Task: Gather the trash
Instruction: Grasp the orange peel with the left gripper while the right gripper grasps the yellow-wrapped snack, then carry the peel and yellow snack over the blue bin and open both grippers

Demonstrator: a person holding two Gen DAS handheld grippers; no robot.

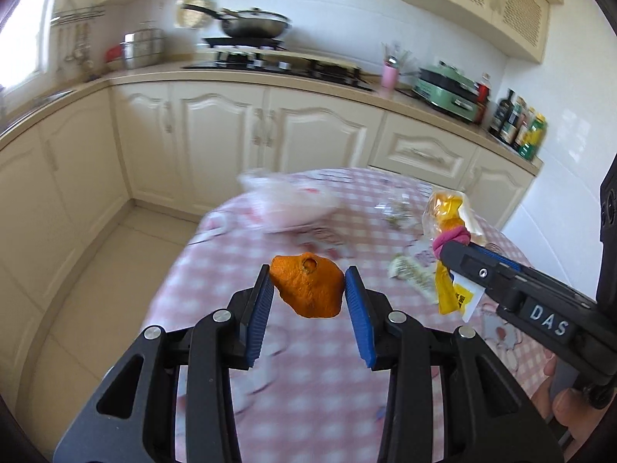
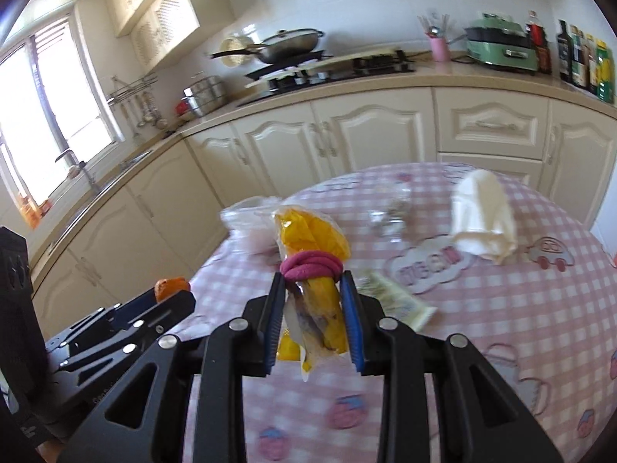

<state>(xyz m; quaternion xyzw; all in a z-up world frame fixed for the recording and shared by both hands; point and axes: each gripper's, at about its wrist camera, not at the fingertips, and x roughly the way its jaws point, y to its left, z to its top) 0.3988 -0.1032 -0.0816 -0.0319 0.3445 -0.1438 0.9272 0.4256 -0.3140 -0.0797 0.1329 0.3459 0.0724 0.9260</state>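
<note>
My left gripper (image 1: 308,281) is shut on an orange peel (image 1: 306,289) and holds it above the pink checked table (image 1: 308,405). My right gripper (image 2: 313,289) is shut on a yellow plastic wrapper (image 2: 314,320) tied with a pink band (image 2: 311,266), also held above the table. The right gripper shows in the left wrist view (image 1: 462,254) with the wrapper (image 1: 449,212). The left gripper shows in the right wrist view (image 2: 169,299) with the peel (image 2: 169,287).
On the table lie a clear plastic bag (image 1: 289,200), a crumpled clear wrapper (image 2: 389,212), a white cloth or tissue (image 2: 482,216) and a small printed packet (image 2: 393,301). Cream kitchen cabinets (image 1: 231,127) and a counter with a stove stand behind.
</note>
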